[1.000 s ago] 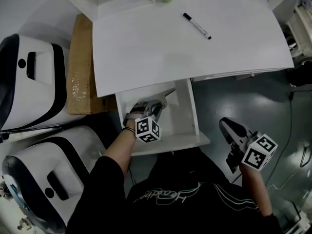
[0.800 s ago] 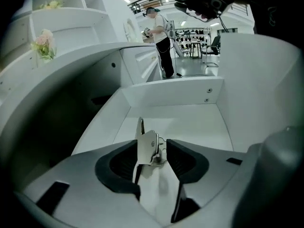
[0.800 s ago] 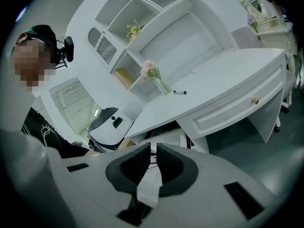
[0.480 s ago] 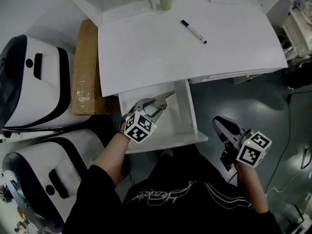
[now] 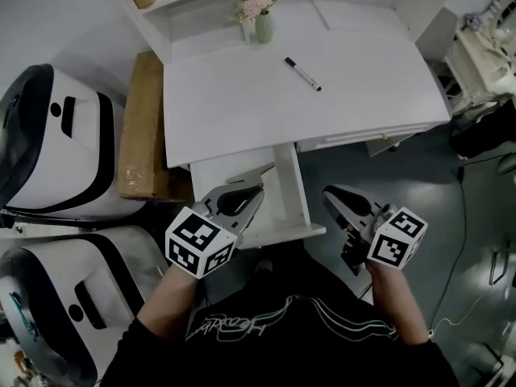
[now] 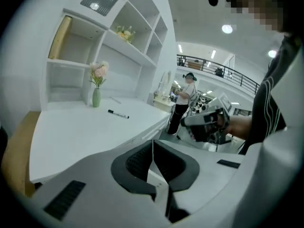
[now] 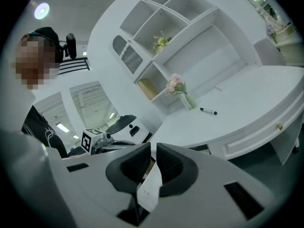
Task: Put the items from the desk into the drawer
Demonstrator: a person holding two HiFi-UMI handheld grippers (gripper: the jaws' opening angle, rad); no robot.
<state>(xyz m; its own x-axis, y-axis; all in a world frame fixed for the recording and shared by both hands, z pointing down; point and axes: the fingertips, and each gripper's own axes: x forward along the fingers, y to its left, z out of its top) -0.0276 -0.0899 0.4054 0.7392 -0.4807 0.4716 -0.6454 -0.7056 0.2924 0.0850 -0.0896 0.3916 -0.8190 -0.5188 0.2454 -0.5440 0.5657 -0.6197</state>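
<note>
1. Both my grippers are clenched and empty. The left gripper [image 5: 260, 176], whose jaws have just closed on nothing, hangs over the open drawer [image 5: 292, 192], and the right gripper [image 5: 332, 193] is beside it.
2. One marker [image 5: 302, 74] lies far back on the table [image 5: 242, 103], so I should open wide before reaching.
3. Grip it mid-barrel and lift it level.

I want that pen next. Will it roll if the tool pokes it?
Probably. The pen looks round and thin, lying flat on the smooth white desk, so a nudge may roll it. It seems stiff and light.
</note>
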